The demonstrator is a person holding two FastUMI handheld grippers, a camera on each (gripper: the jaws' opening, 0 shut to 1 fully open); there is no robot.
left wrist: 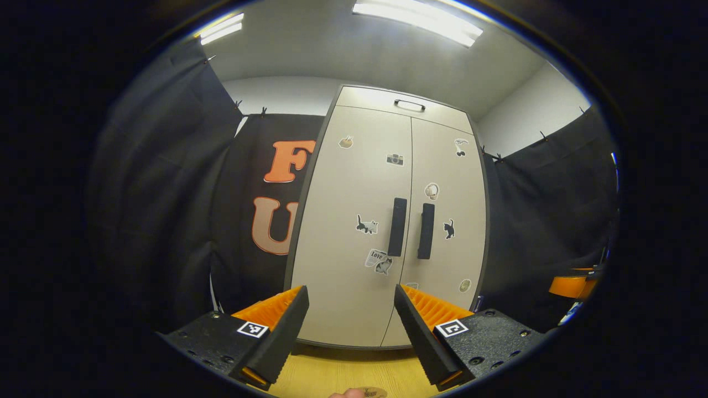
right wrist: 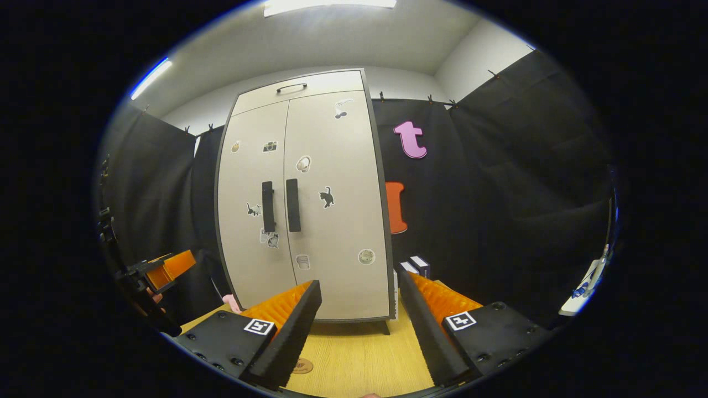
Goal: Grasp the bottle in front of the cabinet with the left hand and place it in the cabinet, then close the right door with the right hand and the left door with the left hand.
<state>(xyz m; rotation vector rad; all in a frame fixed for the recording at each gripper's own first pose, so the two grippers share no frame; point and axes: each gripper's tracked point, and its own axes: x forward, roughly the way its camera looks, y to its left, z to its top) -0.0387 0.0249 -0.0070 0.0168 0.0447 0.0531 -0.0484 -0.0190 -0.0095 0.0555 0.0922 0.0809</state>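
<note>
Where the table meets the black cloth wall, shows the cabinet standing upright on short feet. Has both sides shut: left door and right door flush, meeting at a thin middle seam. Carries two dark upright handles side by side at that seam, one per door. Bears small stickers scattered over both fronts. Adds a narrow panel above the doors with a flat handle of its own.

In the left gripper view, points the left gripper straight at the lower part of the doors, near but apart from them. Keeps its fingers spread wide, with nothing between them. Catches the right gripper at the far right edge.

In the right gripper view, aims the right gripper at the cabinet's right half from farther back. Spreads its fingers apart too, holding nothing. Places the left gripper at the left edge, gripped by a hand, well apart from the cabinet.

Leaves a small pink thing by the cabinet's lower left corner, too hidden to name. Sets two small boxes on the table just right of the cabinet.
</note>
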